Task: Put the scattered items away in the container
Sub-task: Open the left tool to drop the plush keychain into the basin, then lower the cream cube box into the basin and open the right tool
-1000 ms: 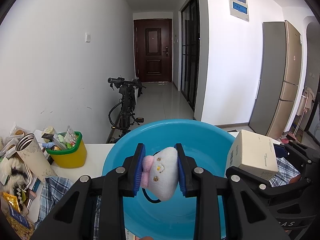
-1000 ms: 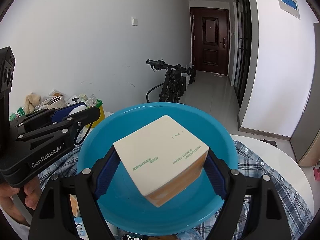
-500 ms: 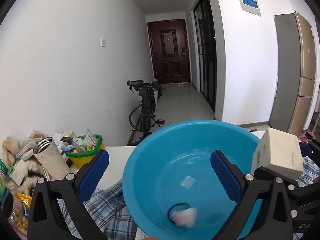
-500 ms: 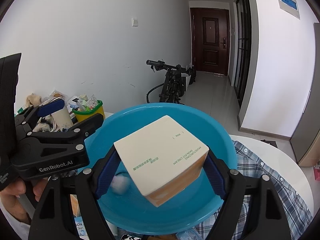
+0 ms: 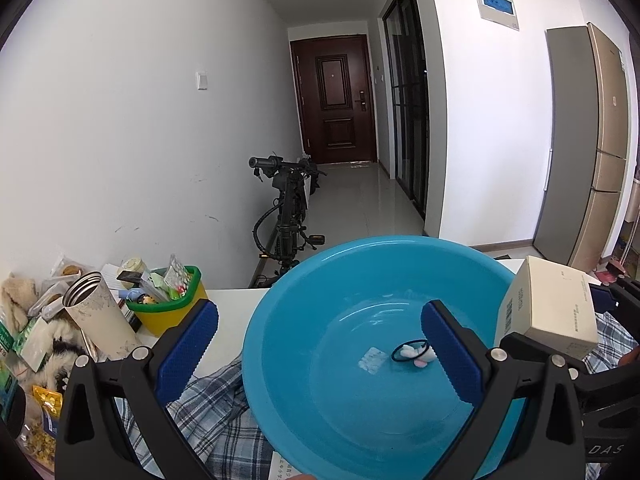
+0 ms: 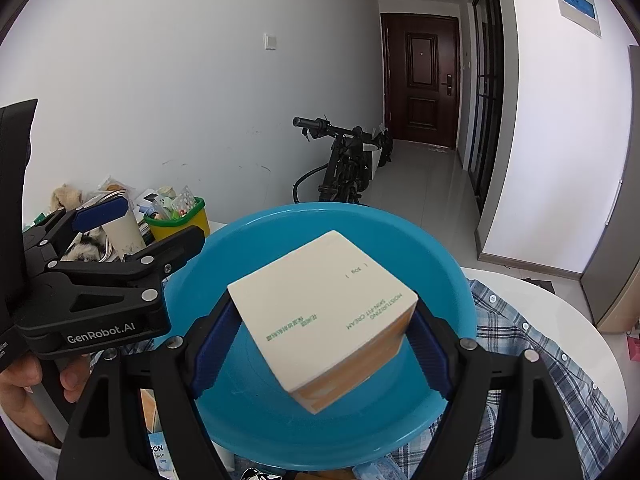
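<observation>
A blue plastic basin (image 5: 320,400) stands on a checked cloth on the white table; it also shows in the right wrist view (image 6: 256,404). A small white and pink plush toy (image 5: 416,354) with a black loop lies on the basin's bottom. My left gripper (image 5: 320,344) is wide open and empty above the basin's left half. My right gripper (image 6: 320,344) is shut on a cream cardboard box (image 6: 324,320) and holds it above the basin. The box also shows in the left wrist view (image 5: 548,312), at the basin's right rim.
A yellow and green tub (image 5: 168,304) full of small items, a metal-rimmed cup (image 5: 100,312) and snack packets crowd the table's left end. A checked shirt (image 6: 520,360) lies under the basin. A bicycle (image 5: 288,216) stands in the hallway beyond.
My left gripper opened and let the plush toy drop into the basin, where it now lies still. The left gripper shifted left. The right gripper keeps holding the box in place.
</observation>
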### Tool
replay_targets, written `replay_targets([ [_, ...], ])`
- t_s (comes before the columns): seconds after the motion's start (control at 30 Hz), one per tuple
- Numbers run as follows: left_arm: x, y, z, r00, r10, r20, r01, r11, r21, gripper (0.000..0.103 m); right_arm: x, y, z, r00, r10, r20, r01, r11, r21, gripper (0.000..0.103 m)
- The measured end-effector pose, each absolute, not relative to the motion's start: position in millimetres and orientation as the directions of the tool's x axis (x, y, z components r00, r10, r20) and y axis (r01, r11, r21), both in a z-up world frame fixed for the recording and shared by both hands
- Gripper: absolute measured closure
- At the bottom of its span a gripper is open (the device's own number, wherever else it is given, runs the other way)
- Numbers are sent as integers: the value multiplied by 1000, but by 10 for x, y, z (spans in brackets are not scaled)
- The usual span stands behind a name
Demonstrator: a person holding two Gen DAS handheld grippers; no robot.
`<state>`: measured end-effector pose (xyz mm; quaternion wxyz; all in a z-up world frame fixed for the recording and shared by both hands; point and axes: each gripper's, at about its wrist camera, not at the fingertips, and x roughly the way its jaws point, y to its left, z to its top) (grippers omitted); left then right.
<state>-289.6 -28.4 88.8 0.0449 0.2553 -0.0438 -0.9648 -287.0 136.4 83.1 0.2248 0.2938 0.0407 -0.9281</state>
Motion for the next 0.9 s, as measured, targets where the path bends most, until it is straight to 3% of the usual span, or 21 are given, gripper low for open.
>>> replay_targets([
  [0.9,-2899,-317,920,-865,-101,-491,65,-994,91,0,-2882,1343,798,-721,-391,-572,444,-895,52,24],
])
